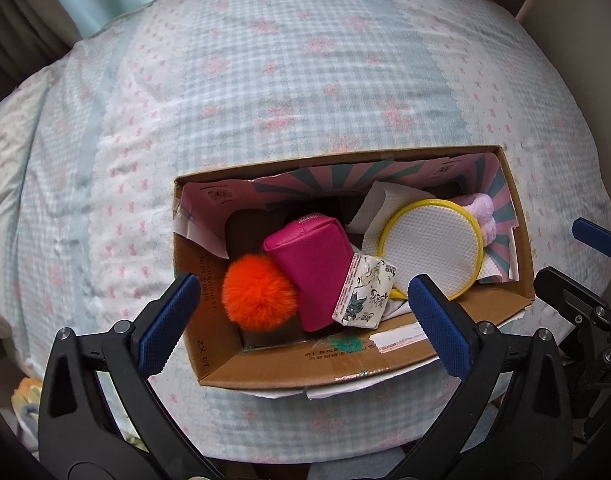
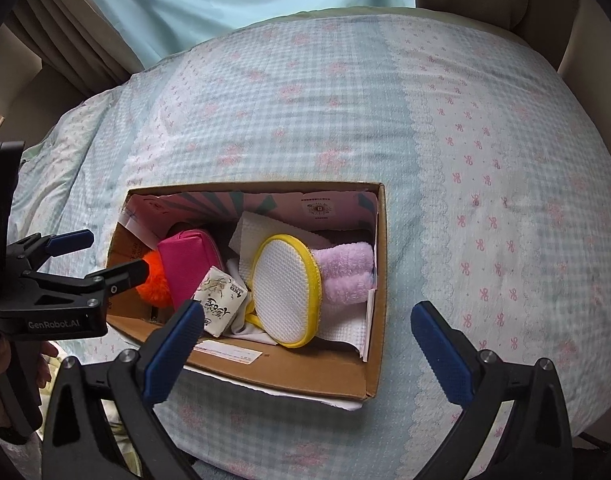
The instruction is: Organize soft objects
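Both the left gripper [image 1: 305, 304] and right gripper [image 2: 309, 340] hang wide and empty above the cardboard box [image 1: 521, 216] on the bed [image 1: 289, 80], where an orange pompom [image 1: 257, 290], pink pouch [image 1: 311, 260] and, seemingly, a tissue packet [image 1: 363, 290] lie just below.

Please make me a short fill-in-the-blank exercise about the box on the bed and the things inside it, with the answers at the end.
1. The fluffy pompom is ____ in colour.
2. The pink pouch, the tissue pack and the round pad all lie inside the ____.
3. The round pad has a ____ rim.
4. The left gripper and the right gripper both have their jaws ____, holding nothing.

Answers: orange; box; yellow; open
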Tool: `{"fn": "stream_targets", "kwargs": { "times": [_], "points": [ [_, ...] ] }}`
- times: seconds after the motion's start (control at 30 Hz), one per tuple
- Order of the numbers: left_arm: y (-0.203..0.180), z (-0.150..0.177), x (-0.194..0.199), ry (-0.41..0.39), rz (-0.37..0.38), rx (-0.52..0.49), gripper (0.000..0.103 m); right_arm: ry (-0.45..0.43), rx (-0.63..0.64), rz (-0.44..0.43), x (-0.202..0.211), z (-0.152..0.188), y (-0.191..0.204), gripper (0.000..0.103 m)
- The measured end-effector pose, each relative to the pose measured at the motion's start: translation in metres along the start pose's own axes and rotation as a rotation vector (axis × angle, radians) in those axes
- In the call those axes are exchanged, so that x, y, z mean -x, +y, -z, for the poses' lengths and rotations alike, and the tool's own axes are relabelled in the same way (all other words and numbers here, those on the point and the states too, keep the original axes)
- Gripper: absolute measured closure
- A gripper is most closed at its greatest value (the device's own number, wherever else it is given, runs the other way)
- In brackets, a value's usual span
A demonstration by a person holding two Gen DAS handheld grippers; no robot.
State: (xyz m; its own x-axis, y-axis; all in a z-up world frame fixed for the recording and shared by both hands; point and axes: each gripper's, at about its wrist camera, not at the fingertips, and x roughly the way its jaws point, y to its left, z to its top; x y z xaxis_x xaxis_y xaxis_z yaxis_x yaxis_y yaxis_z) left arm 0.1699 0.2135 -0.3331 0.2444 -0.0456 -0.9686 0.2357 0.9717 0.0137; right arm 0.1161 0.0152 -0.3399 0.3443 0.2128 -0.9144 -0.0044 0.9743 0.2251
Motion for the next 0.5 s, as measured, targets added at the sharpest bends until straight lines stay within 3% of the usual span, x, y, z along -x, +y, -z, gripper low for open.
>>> {"fn": "stream_targets", "kwargs": {
  "times": [0.23, 0.5],
  "points": [
    [-0.025, -0.009, 0.073, -0.099, -0.040, 0.085, 0.000, -0.064, 0.055, -0.032, 0.064, -0.018, -0.010, 0.000],
    [-0.076, -0.038, 0.222, -0.391, -0.026, 0.162, 0.000, -0.248, 0.086, 0.027, 0.198, -0.056, -0.043, 0.000]
  ]
}}
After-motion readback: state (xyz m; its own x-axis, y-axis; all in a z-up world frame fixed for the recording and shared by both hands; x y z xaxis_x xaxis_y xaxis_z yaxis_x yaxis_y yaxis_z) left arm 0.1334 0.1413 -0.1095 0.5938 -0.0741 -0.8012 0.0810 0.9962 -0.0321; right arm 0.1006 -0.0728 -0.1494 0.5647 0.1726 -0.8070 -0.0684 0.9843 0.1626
